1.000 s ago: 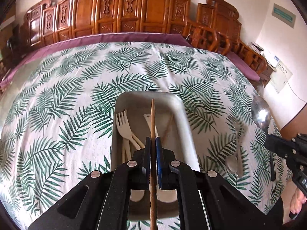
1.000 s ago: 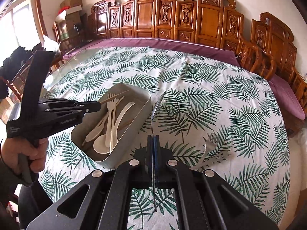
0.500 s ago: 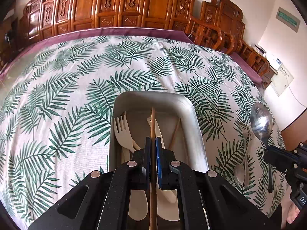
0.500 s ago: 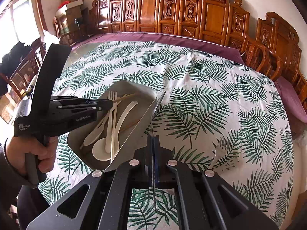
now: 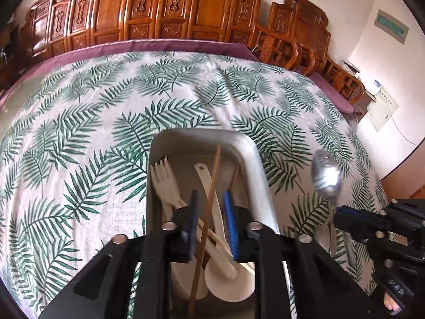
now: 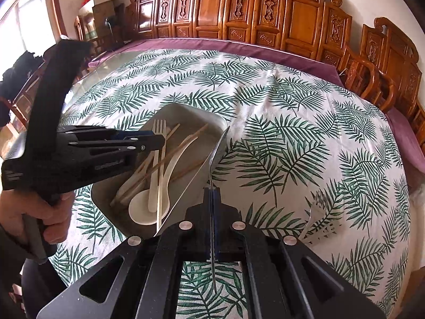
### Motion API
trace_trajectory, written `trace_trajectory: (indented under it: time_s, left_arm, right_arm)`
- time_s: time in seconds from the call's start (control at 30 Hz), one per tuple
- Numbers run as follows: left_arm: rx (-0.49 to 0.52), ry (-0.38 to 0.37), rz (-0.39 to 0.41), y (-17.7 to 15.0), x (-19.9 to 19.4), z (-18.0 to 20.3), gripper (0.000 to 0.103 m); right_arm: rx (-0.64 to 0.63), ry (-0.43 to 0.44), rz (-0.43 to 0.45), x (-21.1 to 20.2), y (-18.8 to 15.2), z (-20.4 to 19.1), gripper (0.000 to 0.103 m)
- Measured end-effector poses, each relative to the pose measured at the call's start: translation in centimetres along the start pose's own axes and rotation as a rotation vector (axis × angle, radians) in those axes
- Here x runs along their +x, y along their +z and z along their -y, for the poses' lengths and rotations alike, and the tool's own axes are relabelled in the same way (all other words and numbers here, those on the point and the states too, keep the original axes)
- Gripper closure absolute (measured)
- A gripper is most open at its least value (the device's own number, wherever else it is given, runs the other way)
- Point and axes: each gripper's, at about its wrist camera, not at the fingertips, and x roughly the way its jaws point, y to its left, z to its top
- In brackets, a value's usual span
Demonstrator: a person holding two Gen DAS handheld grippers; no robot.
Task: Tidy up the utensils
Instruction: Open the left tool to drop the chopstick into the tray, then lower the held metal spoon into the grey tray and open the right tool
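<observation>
A grey metal tray [image 5: 255, 156] [image 6: 186, 111] lies on the leaf-print tablecloth and holds a cream fork [image 5: 163, 180], a cream spoon [image 5: 223, 279] and wooden chopsticks. My left gripper [image 5: 211, 199] is open over the tray. A wooden chopstick [image 5: 209, 202] lies loose between its fingers, slanting into the tray. My right gripper [image 6: 212, 194] is shut on a metal spoon [image 6: 219, 143] [image 5: 325, 175], held just right of the tray's edge.
A metal fork [image 6: 317, 207] lies on the cloth right of the tray. Another metal spoon [image 5: 322, 235] lies on the cloth under the right gripper. Carved wooden chairs [image 6: 265, 16] ring the far side of the table.
My left gripper has opened and let go of the chopstick, which now tilts into the tray. Both grippers have moved closer to the tray.
</observation>
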Motion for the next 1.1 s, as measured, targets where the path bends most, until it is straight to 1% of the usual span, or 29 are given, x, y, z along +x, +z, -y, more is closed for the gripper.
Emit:
trace_trajectory:
  time_s: [0.17,0.33,0.43,0.5,0.57,0.63,0.73,0.77,0.8,0.93,0.97,1.0,1.07,1.1]
  left_arm:
    - [0.03,0.019,0.023,0.0,-1.9,0.0,0.083]
    - [0.047,0.055,0.052,-0.3,-4.4,-1.0,0.083]
    - [0.055,0.077,0.071,-0.6,-5.8,-1.8,0.081]
    - [0.057,0.097,0.081,-0.8,-6.5,-2.5,0.074]
    - [0.051,0.108,0.086,-1.0,-7.0,-3.3,0.072]
    - [0.04,0.118,0.086,-1.2,-7.3,-4.1,0.067]
    - [0.03,0.134,0.088,-1.6,-7.7,-5.0,0.063]
    - [0.026,0.141,0.09,-1.7,-7.9,-5.4,0.055]
    - [0.022,0.142,0.096,-1.9,-8.0,-5.6,0.053]
    - [0.021,0.156,0.097,-2.5,-8.3,-5.8,0.053]
    - [0.022,0.159,0.098,-2.6,-8.4,-5.9,0.051]
    - [0.025,0.163,0.099,-2.7,-8.5,-5.8,0.042]
    - [0.036,0.174,0.118,-2.9,-8.8,-5.7,0.032]
    - [0.042,0.178,0.125,-3.0,-8.8,-5.5,0.03]
  right_arm:
    - [-0.004,0.014,0.008,0.3,0.7,-0.8,0.1]
    - [0.002,0.048,0.02,1.0,1.8,-1.9,0.101]
    - [0.006,0.065,0.018,1.9,2.5,-2.7,0.101]
    - [0.015,0.08,0.013,2.5,2.8,-3.0,0.101]
    - [0.02,0.085,0.006,3.1,3.0,-3.3,0.101]
    - [0.023,0.089,-0.002,3.8,3.2,-3.7,0.1]
    - [0.034,0.098,-0.011,4.7,3.3,-4.0,0.1]
    - [0.041,0.103,-0.016,5.0,3.4,-4.0,0.1]
    - [0.048,0.107,-0.019,5.2,3.4,-4.0,0.1]
    - [0.069,0.124,-0.033,6.1,3.5,-4.2,0.099]
    - [0.064,0.126,-0.03,6.1,3.5,-4.2,0.098]
    - [0.059,0.129,-0.026,6.0,3.4,-4.3,0.097]
    - [0.05,0.138,-0.021,5.8,3.3,-4.3,0.097]
    - [0.048,0.133,-0.015,5.7,3.3,-4.3,0.097]
